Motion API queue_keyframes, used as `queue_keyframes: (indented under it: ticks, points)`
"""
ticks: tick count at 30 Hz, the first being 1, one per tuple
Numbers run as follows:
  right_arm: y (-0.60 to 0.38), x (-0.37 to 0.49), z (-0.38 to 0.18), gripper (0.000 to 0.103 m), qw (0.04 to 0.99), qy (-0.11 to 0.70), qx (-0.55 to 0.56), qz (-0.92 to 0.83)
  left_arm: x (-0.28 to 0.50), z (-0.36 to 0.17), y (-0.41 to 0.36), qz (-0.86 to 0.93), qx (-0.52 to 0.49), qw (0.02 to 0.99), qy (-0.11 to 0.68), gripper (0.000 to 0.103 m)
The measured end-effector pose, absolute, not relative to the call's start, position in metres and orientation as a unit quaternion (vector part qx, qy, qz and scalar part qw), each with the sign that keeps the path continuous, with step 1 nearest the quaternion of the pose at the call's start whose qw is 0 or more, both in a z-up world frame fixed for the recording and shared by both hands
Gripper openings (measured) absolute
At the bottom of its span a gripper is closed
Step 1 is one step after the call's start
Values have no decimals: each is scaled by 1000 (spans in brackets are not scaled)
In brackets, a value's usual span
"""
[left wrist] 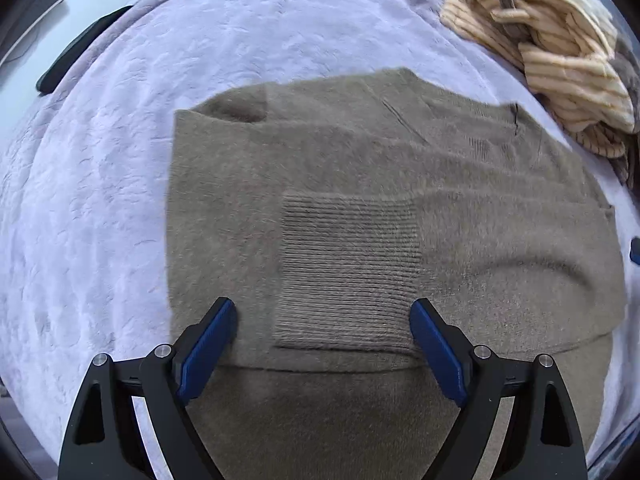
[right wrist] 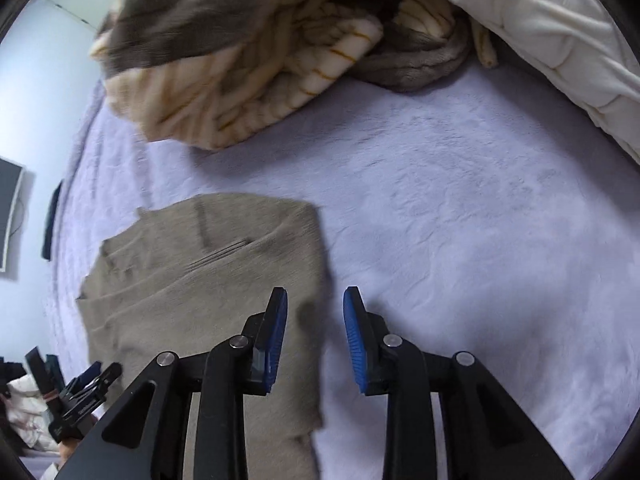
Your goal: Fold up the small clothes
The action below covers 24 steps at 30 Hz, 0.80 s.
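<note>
A taupe knit sweater (left wrist: pixel 360 184) lies flat on a lavender bedspread (left wrist: pixel 100 200), a sleeve folded across it with its ribbed cuff (left wrist: pixel 348 272) on top. My left gripper (left wrist: pixel 322 320) is wide open just above the cuff, one finger at each side of it. In the right wrist view the sweater (right wrist: pixel 208 288) lies at lower left. My right gripper (right wrist: pixel 315 320) is open and empty over the sweater's right edge, its left finger above the knit, its right finger above the bedspread (right wrist: pixel 460 220).
A pile of cream-striped and grey-brown clothes (left wrist: pixel 560 48) sits at the far right of the bed, also in the right wrist view (right wrist: pixel 248 52). A white pillow or duvet (right wrist: pixel 540 32) lies behind it. The left gripper (right wrist: pixel 80 396) shows at lower left.
</note>
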State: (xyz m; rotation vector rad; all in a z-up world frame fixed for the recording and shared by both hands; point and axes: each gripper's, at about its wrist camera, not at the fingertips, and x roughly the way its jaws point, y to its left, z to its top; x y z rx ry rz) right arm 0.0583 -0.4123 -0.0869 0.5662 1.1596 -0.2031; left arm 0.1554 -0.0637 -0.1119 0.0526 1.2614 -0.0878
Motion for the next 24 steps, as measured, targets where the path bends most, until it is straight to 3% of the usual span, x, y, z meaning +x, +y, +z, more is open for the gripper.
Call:
queue_keyframes:
  ticks: [5,13,21,24]
  points:
    - [-364,56,-82,32,805,537,250,-38,165,-106,-66,-44,10,812,581,90]
    - [-316,47,-131,32,764,605,222,-24,160,-126,-69,-50,32,796,603,90]
    - [-324,11,-111,49,758,604,246,-14,142,-109,-69,-51,42,785,616,90]
    - [-317,-1,-109,50,752,609,253,-16,119,-98,-66,-51,44,780,622,90]
